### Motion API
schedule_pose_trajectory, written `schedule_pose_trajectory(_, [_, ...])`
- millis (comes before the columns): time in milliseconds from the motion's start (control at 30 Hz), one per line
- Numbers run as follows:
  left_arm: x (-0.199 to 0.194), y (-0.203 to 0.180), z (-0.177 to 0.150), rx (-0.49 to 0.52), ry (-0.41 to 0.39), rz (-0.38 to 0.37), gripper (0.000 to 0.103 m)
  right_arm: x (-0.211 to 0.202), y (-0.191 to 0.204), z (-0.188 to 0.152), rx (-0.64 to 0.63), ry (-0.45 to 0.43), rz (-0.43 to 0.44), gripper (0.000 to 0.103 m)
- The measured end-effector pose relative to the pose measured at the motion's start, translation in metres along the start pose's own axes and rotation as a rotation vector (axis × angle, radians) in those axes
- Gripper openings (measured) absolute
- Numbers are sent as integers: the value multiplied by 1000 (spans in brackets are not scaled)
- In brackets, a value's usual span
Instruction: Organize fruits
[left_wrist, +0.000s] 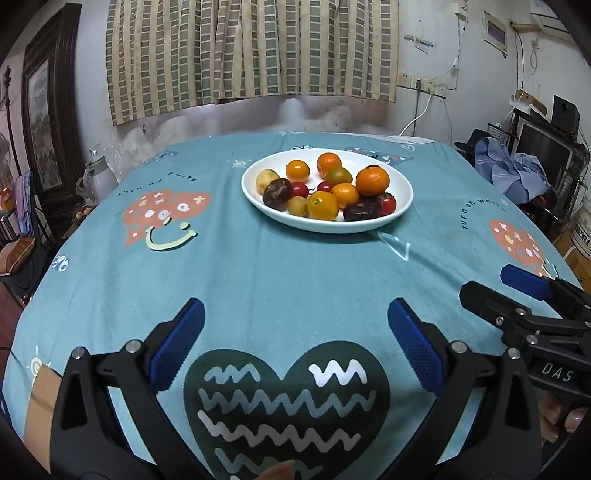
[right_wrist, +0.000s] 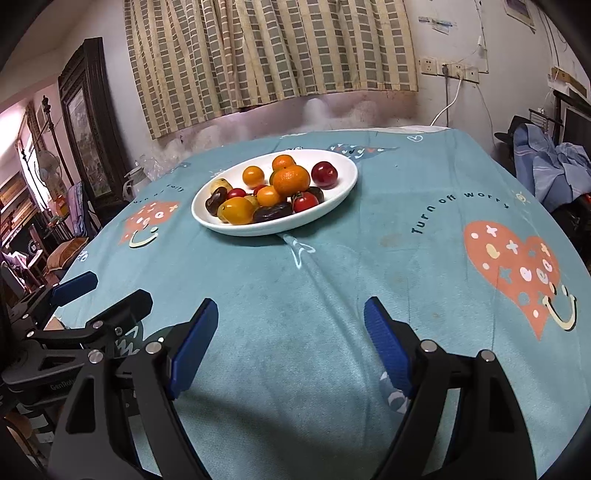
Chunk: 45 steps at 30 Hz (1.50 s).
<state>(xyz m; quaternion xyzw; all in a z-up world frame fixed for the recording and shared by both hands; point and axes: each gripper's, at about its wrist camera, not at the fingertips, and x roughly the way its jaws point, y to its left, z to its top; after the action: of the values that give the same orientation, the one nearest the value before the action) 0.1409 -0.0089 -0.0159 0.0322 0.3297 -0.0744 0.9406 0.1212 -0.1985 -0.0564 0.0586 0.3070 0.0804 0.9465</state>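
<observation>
Tablecloth reads "Turn off worry"; right tool marked "DAS"; both tools, left, gape empty.

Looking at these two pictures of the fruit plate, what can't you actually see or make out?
- Left wrist view: the big orange mandarin hides the dark red fruit on the white plate.
- Both views: lower fruits are partly covered by their neighbours.
- Right wrist view: the left gripper is cut off by the frame's edge.

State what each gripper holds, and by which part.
Nothing. The left gripper and right gripper are both open and empty; the fruit stays on the plate.
</observation>
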Motion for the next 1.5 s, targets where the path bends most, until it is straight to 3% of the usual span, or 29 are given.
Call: schedule_pose_trajectory(1500, [2,4,1,26,-8,64,101,10,6,-8,-11,54,-17,82])
